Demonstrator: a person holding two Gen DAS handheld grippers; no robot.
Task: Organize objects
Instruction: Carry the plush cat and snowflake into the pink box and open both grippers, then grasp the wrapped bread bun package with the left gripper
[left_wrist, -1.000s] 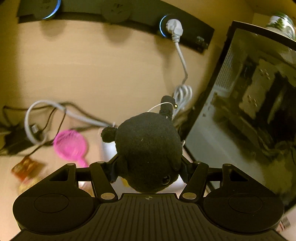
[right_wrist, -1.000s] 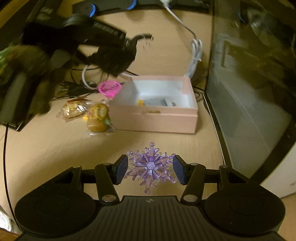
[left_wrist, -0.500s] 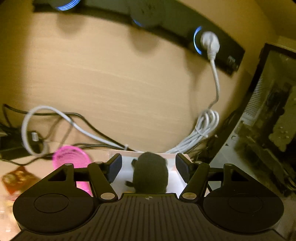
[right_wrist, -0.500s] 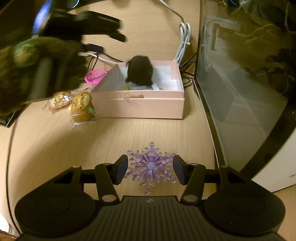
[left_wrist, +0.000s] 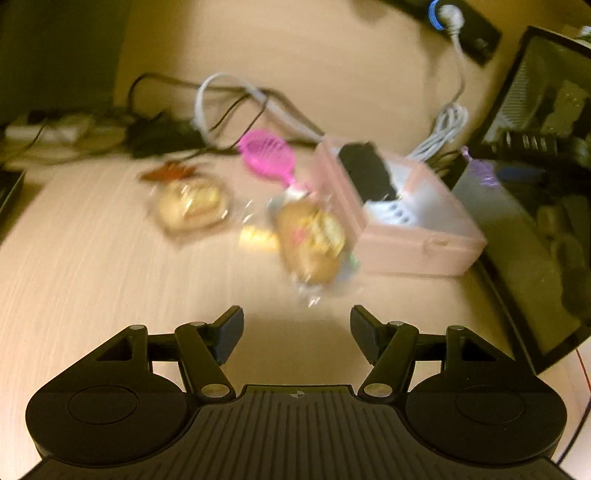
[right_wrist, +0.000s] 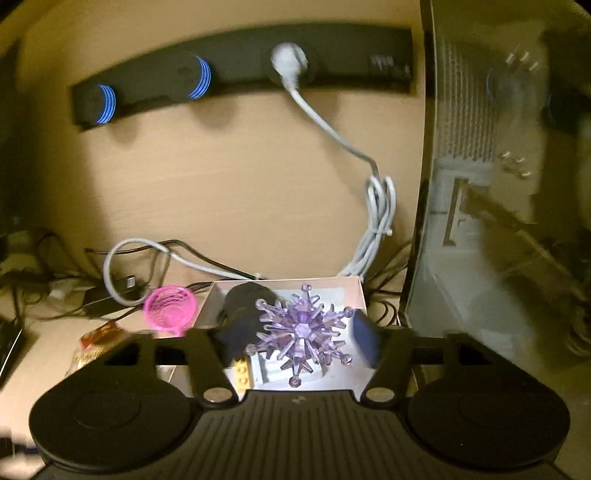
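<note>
Inside, the pink box (left_wrist: 417, 240) holds 1 black plush toy (left_wrist: 365, 173) at its far-left corner, with a white tray-like piece (left_wrist: 391, 216) just in front of it. From the right wrist view the box (right_wrist: 351, 286) also shows 1 small yellow brick (right_wrist: 242, 374) beside a grey-white piece. The purple snowflake (right_wrist: 301, 330) hangs over the open box; the right gripper (right_wrist: 299, 343) has its jaws spread wide, and whether either finger touches the snowflake I cannot tell. The left gripper (left_wrist: 297, 334) is apart and empty, low over the bare table (left_wrist: 92, 258). Outside the box lie 2 wrapped buns: 1 (left_wrist: 310, 243) touching the box's left wall, 1 (left_wrist: 192, 201) further left. 1 pink brush (left_wrist: 267, 153) lies behind them, near the box's far-left corner. 1 white cable (right_wrist: 376, 218) runs from the wall socket strip (right_wrist: 240, 72).
</note>
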